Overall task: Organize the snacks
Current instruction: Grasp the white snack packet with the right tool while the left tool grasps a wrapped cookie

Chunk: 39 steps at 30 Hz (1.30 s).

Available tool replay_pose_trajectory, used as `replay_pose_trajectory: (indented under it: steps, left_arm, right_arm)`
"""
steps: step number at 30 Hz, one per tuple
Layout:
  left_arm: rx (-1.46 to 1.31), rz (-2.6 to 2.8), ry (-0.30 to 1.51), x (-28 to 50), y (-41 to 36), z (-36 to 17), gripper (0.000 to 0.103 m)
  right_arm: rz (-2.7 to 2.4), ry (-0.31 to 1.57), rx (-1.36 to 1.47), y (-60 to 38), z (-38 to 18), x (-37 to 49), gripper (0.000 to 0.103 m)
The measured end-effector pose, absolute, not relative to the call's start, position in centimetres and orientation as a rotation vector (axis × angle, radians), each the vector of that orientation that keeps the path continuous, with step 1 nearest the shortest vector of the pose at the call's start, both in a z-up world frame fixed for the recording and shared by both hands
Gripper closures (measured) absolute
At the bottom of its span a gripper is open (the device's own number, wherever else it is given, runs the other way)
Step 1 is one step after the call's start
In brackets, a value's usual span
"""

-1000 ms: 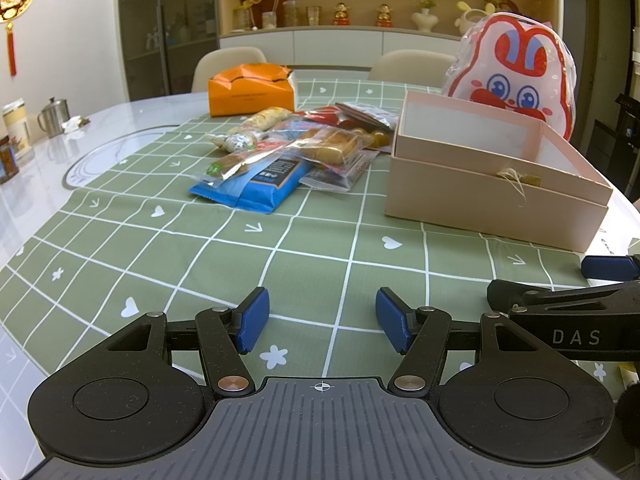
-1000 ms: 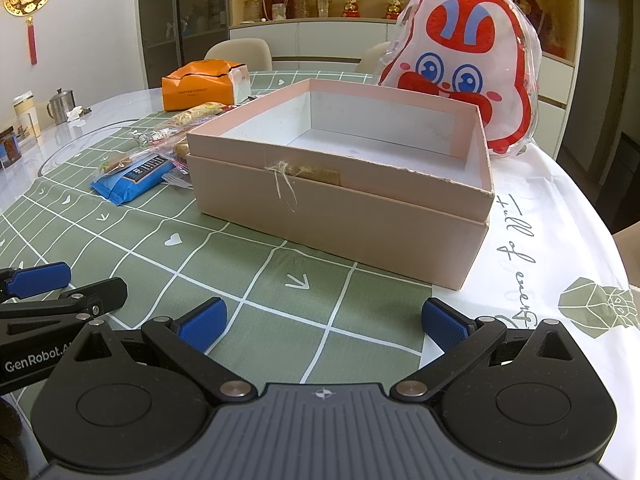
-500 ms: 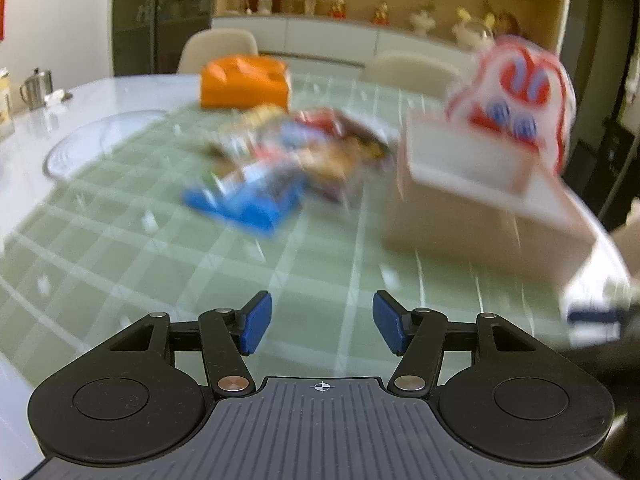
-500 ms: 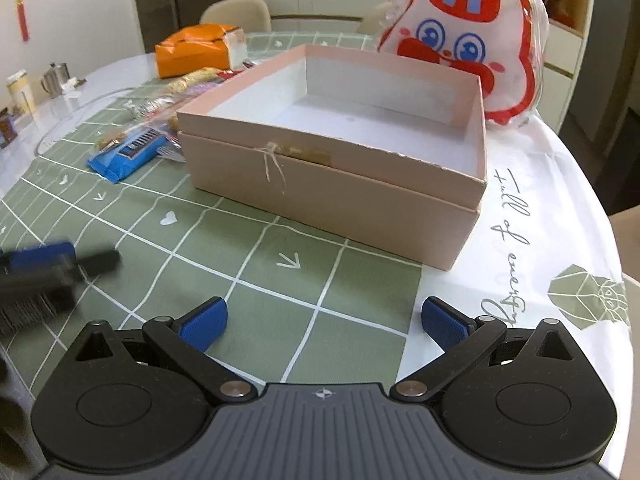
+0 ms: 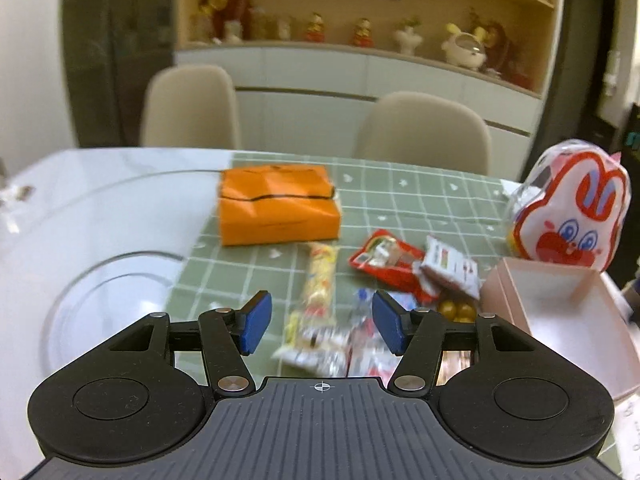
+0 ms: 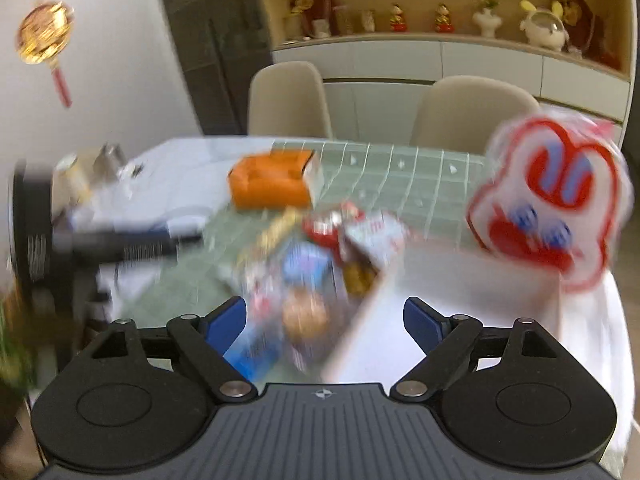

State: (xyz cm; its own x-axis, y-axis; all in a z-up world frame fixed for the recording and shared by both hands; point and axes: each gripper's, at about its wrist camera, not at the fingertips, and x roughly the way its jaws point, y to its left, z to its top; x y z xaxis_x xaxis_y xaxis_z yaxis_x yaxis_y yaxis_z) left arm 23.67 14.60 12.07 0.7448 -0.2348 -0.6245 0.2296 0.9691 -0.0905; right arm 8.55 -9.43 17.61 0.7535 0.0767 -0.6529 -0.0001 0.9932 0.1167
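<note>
Snacks (image 5: 360, 280) are lying in a loose heap of crinkly plastic wrappers on the green checked tablecloth (image 5: 400, 200), between the orange box (image 5: 276, 208) and the pink box (image 5: 560, 320). A long yellowish packet (image 5: 320, 284) is stretching toward the orange box, a glossy red pouch (image 5: 384, 260) and a white sachet (image 5: 452, 272) are overlapping beside it, and small round golden sweets (image 5: 456, 310) are sitting just beside the pink box's corner. That pink box is open-topped, rectangular and matte like cardboard, with a pale inside. Behind it a puffy clear bag printed with a red-and-white rabbit face (image 5: 572, 216) is standing upright. The orange box is flat and folded like paper, with a dark seam across its top.

The left gripper (image 5: 322, 320) is hovering above the near end of the heap with its blue pads spread and nothing between them. The right gripper (image 6: 324, 320) is hanging over the blurred heap and the pink box's left edge, its jaws closing yet wide apart, pinching nothing.

Compared with a second ago, both cameras are sitting higher and closer to the pile: the left one was looking across bare cloth at distant snacks, the right one was facing the pink box's front wall. Both pictures are now smeared, the right one heavily.
</note>
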Motion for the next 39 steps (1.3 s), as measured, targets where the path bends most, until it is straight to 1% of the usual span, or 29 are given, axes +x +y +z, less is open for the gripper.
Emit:
replay_pose_trajectory:
  steps: [2, 5, 8, 11, 14, 15, 16, 17, 19, 20, 25, 31, 32, 33, 34, 35, 39]
  left_arm:
    - [-0.056, -0.3, 0.677, 25.2, 15.4, 11.0, 0.041]
    - [-0.141, -0.336, 0.691, 27.3, 16.7, 8.9, 0.041]
    - [-0.197, -0.374, 0.727, 27.9, 18.2, 6.7, 0.041]
    - [-0.171, -0.407, 0.757, 27.8, 19.5, 5.0, 0.041]
    - [-0.201, -0.395, 0.774, 28.1, 21.9, 3.8, 0.041]
    - [-0.229, -0.39, 0.781, 28.4, 22.6, 3.5, 0.041]
    - [-0.255, -0.387, 0.79, 28.8, 23.3, 3.3, 0.041]
    - [-0.275, -0.376, 0.793, 29.0, 23.8, 3.0, 0.041]
    - [-0.303, -0.36, 0.804, 29.5, 24.3, 2.6, 0.041]
    - [-0.318, -0.364, 0.815, 29.8, 24.3, 2.4, 0.041]
    - [-0.318, -0.416, 0.825, 31.2, 22.5, 2.5, 0.041]
    - [-0.255, -0.412, 0.815, 34.6, 18.7, 2.1, 0.042]
    - [-0.235, -0.391, 0.811, 35.2, 18.2, 2.1, 0.047]
    - [-0.226, -0.38, 0.817, 35.7, 18.0, 1.9, 0.054]
    - [-0.221, -0.374, 0.824, 36.0, 17.9, 1.7, 0.058]
    - [-0.213, -0.369, 0.83, 36.3, 17.8, 1.5, 0.066]
    - [-0.148, -0.377, 0.839, 35.2, 17.9, 1.8, 0.07]
  right_arm:
    - [-0.006, 0.755, 0.149, -9.3, 18.3, 13.7, 0.016]
    - [-0.097, 0.832, 0.155, -9.5, 17.3, 21.8, 0.017]
    - [-0.174, 0.92, 0.219, -11.0, 14.2, 28.6, 0.017]
    - [-0.246, 1.004, 0.273, -13.3, 10.2, 33.9, 0.017]
    - [-0.365, 1.06, 0.259, -14.6, 6.9, 36.0, 0.017]
    - [-0.393, 1.084, 0.278, -15.1, 6.0, 36.4, 0.02]
    - [-0.412, 1.102, 0.311, -15.6, 5.2, 36.6, 0.024]
    - [-0.419, 1.109, 0.34, -15.8, 4.7, 36.9, 0.033]
    - [-0.393, 1.099, 0.326, -14.8, 4.3, 36.4, 0.039]
    - [-0.36, 1.097, 0.306, -13.9, 4.4, 36.2, 0.048]
    - [-0.163, 1.136, 0.303, -9.5, 5.3, 34.0, 0.049]
    - [-0.034, 1.165, 0.268, -5.1, 6.6, 29.1, 0.051]
    - [-0.024, 1.17, 0.267, -4.8, 6.6, 28.4, 0.051]
    - [-0.019, 1.176, 0.261, -4.4, 6.7, 27.3, 0.051]
    - [-0.012, 1.18, 0.257, -4.5, 6.7, 26.7, 0.051]
    - [-0.006, 1.18, 0.244, -4.1, 6.7, 25.8, 0.051]
    - [0.009, 1.152, 0.128, -2.3, 7.4, 22.0, 0.05]
